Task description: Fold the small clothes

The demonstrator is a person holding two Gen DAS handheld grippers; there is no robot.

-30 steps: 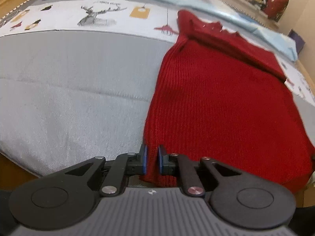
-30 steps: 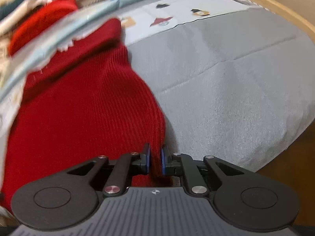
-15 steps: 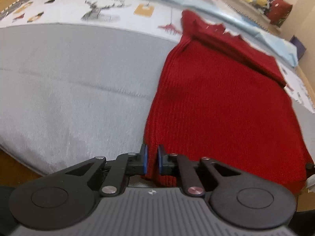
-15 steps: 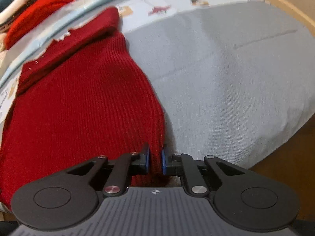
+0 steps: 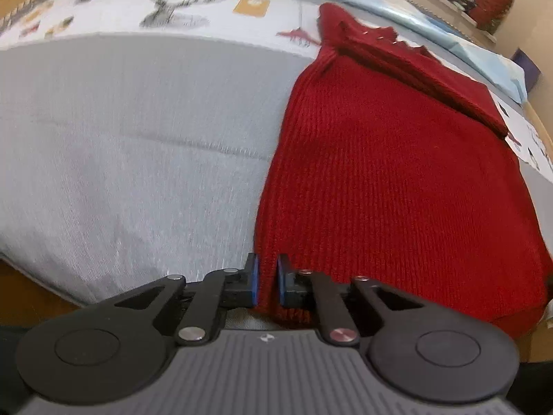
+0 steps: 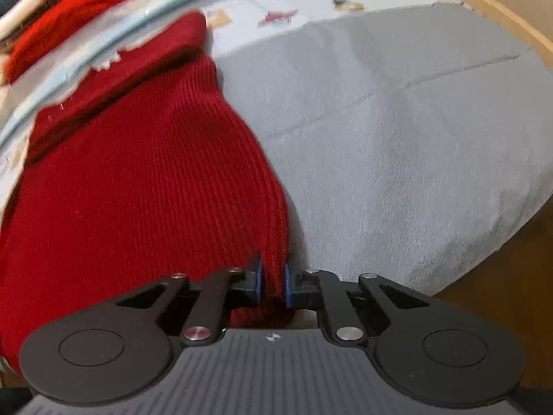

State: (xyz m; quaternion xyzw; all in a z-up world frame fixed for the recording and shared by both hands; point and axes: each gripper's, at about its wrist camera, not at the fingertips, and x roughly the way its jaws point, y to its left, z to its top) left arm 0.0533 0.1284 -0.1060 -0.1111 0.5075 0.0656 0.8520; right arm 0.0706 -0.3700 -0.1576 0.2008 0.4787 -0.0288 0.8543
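Observation:
A dark red ribbed knit garment (image 5: pixel 397 173) lies spread on the grey sheet, with its far end folded over near the patterned band. My left gripper (image 5: pixel 266 282) is shut on the garment's near left corner at the bed edge. In the right wrist view the same garment (image 6: pixel 138 190) fills the left half. My right gripper (image 6: pixel 273 285) is shut on its near right corner. The hem between the two corners hangs just past the bed edge.
The grey sheet (image 5: pixel 121 155) stretches left of the garment and also right of it (image 6: pixel 414 138). A patterned white band (image 5: pixel 179 17) with a reindeer print and light blue bedding run along the far side. Another red cloth (image 6: pixel 65 20) sits on a pile beyond. Wooden floor (image 6: pixel 501 294) shows past the bed edge.
Both grippers stay shut on the near corners. Both views have shifted slightly forward, and the garment's near edge looks a little more raised and stretched.

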